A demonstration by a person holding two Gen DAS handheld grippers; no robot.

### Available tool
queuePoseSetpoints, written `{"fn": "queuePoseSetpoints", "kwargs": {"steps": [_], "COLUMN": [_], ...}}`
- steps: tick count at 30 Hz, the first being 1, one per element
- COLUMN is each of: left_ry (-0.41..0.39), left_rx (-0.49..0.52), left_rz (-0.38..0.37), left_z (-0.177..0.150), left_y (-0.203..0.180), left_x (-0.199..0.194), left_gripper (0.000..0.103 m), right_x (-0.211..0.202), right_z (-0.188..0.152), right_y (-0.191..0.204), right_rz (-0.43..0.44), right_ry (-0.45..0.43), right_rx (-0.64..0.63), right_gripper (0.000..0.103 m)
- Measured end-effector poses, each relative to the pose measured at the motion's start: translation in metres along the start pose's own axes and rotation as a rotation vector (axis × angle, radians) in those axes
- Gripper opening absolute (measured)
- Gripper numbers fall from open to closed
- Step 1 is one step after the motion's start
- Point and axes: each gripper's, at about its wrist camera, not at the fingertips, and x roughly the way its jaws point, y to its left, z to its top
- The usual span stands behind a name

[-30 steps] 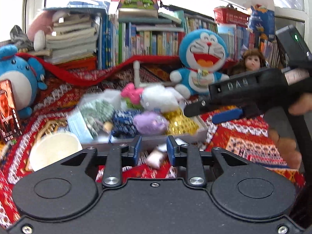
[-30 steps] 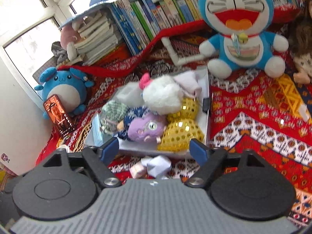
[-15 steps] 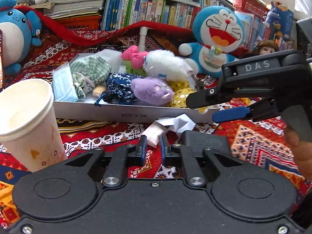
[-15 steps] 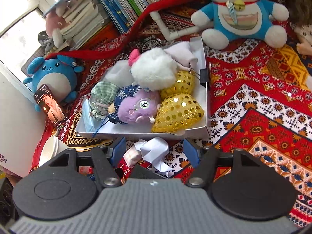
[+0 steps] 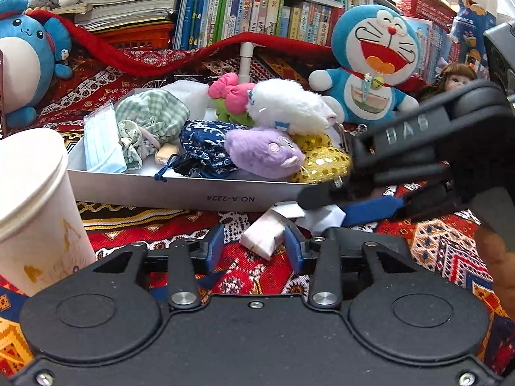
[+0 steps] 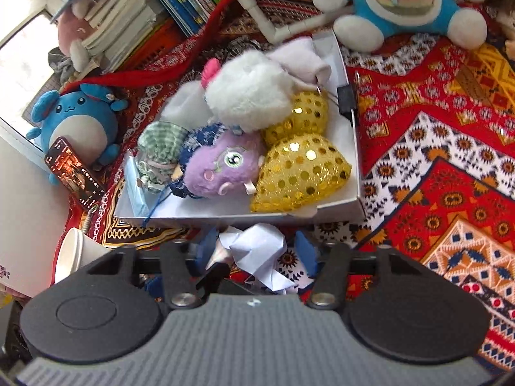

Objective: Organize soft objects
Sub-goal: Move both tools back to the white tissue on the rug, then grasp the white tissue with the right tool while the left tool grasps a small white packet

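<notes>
left wrist view: left gripper (image 5: 254, 244) low over a red patterned cloth (image 5: 450, 247), jaws opening, apart, a small pink-white wad (image 5: 262, 236) lying on the cloth between the blue pads (image 5: 216, 241), which don't press on it. behind the wad a white crumpled paper (image 5: 325, 217), partly hidden by the right gripper (image 5: 347, 206), which comes in from the right with its blue finger on the paper. grey tray (image 5: 193, 194) just beyond, on the cloth, packed with soft things: blue face mask (image 5: 103, 143) at the left end, green checked pouch (image 5: 151, 115), navy drawstring bag (image 5: 206, 148), purple plush (image 5: 262, 154), white fluffy plush (image 5: 289, 106), pink bow toy (image 5: 231, 93), gold sequin pouch (image 5: 322, 164) at the right end. paper cup (image 5: 35, 206) upright at near left. blue cat plush (image 5: 373, 64) sits behind the tray, doll (image 5: 457, 78) to its right, round blue plush (image 5: 22, 54) far left, books (image 5: 241, 9) along the back.

right wrist view: right gripper (image 6: 254, 251) points down at the white crumpled paper (image 6: 257, 251), jaws closing, paper between the blue pads; pads blurred, can't tell if they press on it yet. tray (image 6: 354, 160) right past the paper, still full of plush. phone (image 6: 74, 173) leans against the round blue plush (image 6: 77, 119). cup (image 6: 80, 254) at lower left.
</notes>
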Motion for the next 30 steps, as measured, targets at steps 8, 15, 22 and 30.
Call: {"fn": "queuePoseSetpoints", "kwargs": {"steps": [8, 15, 22, 30], "left_ry": [0.019, 0.020, 0.004, 0.019], "left_rx": [-0.047, -0.089, -0.083, -0.022], "left_rz": [-0.052, -0.030, -0.001, -0.007], "left_z": [0.003, 0.001, -0.006, -0.022], "left_y": [0.004, 0.005, 0.007, -0.002], "left_x": [0.008, 0.003, -0.018, -0.043], "left_gripper": [0.027, 0.024, 0.024, 0.025], "right_x": [0.004, 0.001, -0.015, -0.027], "right_z": [-0.001, -0.002, -0.002, -0.004], "right_y": [-0.003, -0.003, 0.002, 0.000], "right_rz": [0.012, 0.026, 0.040, 0.041], "right_ry": [0.002, -0.003, -0.043, -0.072], "right_rx": [0.024, 0.031, 0.008, 0.005], "right_gripper": [0.043, 0.043, 0.043, 0.043]}}
